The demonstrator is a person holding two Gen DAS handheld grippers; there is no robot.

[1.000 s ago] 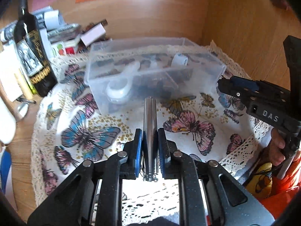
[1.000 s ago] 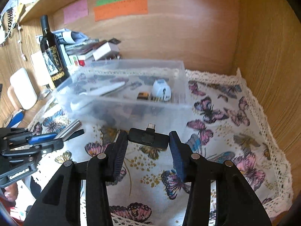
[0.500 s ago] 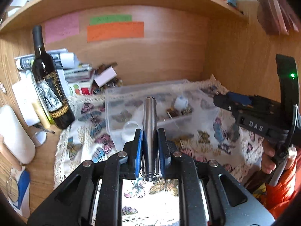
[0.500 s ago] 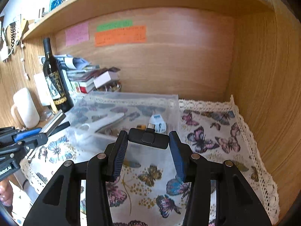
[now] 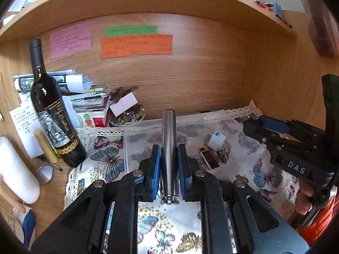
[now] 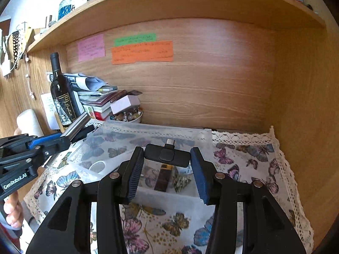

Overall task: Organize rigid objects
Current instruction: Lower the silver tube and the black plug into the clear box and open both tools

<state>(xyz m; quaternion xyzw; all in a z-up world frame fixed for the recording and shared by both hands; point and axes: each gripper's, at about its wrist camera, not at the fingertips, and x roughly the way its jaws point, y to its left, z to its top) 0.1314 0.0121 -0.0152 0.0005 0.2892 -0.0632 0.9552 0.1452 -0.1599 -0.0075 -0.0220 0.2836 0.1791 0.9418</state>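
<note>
My left gripper (image 5: 168, 155) is shut on a silver metal tube (image 5: 168, 139) that sticks out forward over the clear plastic box (image 5: 135, 127). My right gripper (image 6: 167, 155) is shut on a small black adapter (image 6: 166, 155) with a USB-C plug, held crosswise above the same clear plastic box (image 6: 148, 135). Inside the box lie a white plug (image 5: 217, 140), a brown lighter (image 5: 208, 158) and a white rounded piece (image 6: 97, 166). From the right wrist view the left gripper (image 6: 70, 134) with its tube shows at the left; the right gripper (image 5: 252, 124) shows at the right of the left wrist view.
A butterfly tablecloth (image 6: 243, 160) with a lace edge covers the desk inside a wooden alcove. A dark wine bottle (image 5: 50, 114), stacked books and papers (image 5: 89, 103) and a bowl of beads (image 5: 127, 117) crowd the back left. A white cylinder (image 5: 14, 169) stands at the far left.
Both grippers have risen and tilted upward with their loads; the box now sits lower in both views and the shelf and sticky notes have come into sight.
</note>
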